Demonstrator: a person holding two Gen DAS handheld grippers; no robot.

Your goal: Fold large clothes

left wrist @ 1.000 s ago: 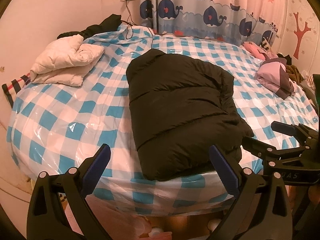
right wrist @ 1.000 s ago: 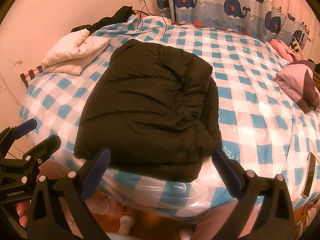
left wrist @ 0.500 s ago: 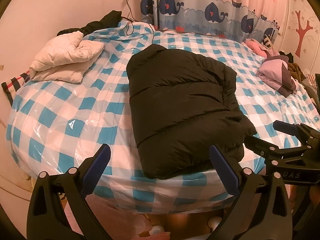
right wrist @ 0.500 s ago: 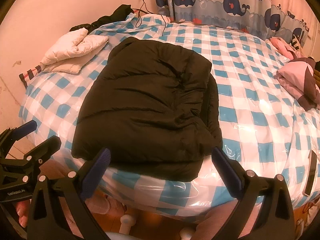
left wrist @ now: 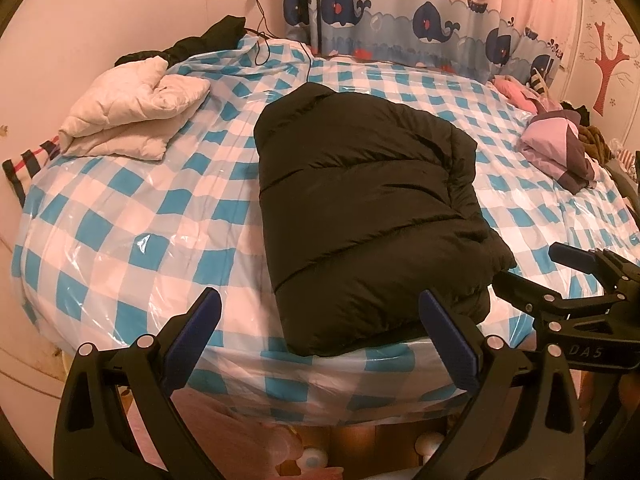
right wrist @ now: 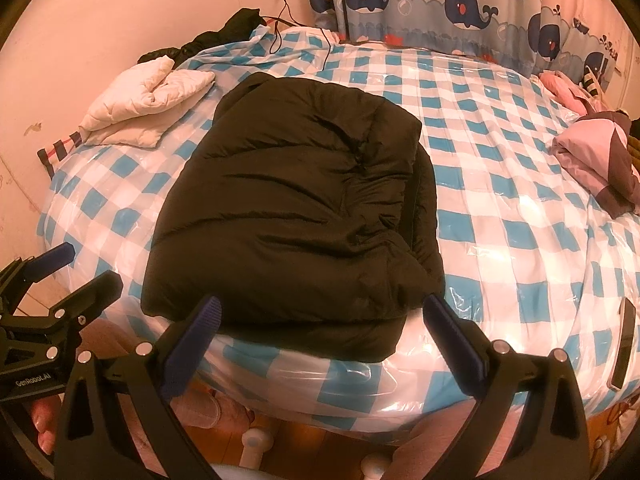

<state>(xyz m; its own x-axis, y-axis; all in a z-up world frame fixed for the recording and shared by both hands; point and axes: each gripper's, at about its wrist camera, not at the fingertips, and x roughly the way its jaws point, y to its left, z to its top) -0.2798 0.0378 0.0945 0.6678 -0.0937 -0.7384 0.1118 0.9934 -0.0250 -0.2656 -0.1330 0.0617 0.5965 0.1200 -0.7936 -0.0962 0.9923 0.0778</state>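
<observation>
the round bed under glossy blue-and-white checked plastic sheeting [left wrist: 120,220] bears the puffy black quilted down jacket [left wrist: 360,216], folded compact at its near edge. over 1 second both views crept slightly closer; the fold looks finished. left gripper [left wrist: 320,336] and right gripper [right wrist: 324,332] gape wide, empty.

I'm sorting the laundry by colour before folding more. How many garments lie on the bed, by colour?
Black: 2, the folded black puffer jacket and a black garment bunched at the far edge
White: 1, the white quilted jacket
Pink and purple: 1, the pink-purple jacket
Pink: 1, a pink garment by the curtain, partly hidden
Total: 5
</observation>
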